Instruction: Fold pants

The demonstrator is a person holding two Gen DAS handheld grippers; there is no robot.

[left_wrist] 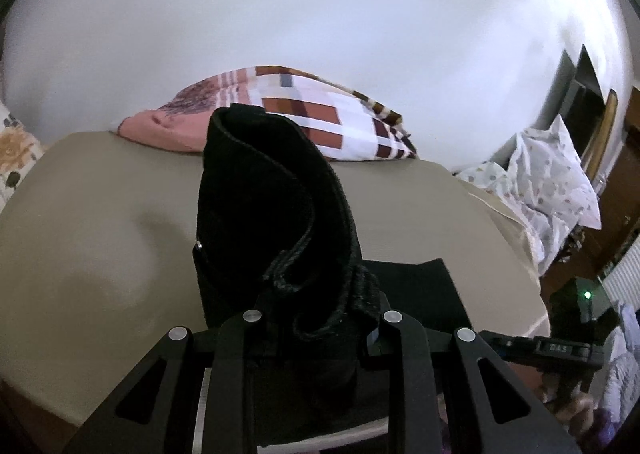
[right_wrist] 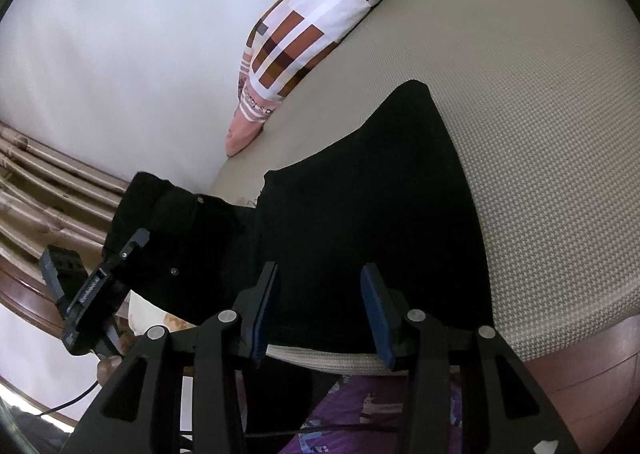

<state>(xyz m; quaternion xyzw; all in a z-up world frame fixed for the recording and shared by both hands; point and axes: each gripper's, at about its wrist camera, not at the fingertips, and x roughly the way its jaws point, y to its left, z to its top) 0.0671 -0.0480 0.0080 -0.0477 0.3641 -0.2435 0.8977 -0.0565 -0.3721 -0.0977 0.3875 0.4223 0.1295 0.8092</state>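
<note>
The black pants [right_wrist: 360, 222] lie partly folded on the beige bed [right_wrist: 540, 134], near its front edge. My left gripper [left_wrist: 320, 330] is shut on the waistband end of the pants [left_wrist: 276, 206] and holds it lifted, so the fabric stands up in front of the camera. It also shows in the right wrist view [right_wrist: 132, 246], at the left, gripping that raised end. My right gripper [right_wrist: 318, 278] is open, its blue-padded fingers [right_wrist: 266, 294] spread just above the flat part of the pants at the bed's front edge. It shows at the right in the left wrist view [left_wrist: 568, 334].
A pink and checked pillow [left_wrist: 312, 114] lies at the far side of the bed against a white wall. A crumpled white patterned sheet [left_wrist: 552, 182] sits beyond the bed's right side. Bamboo-like furniture [right_wrist: 48, 182] stands on the left.
</note>
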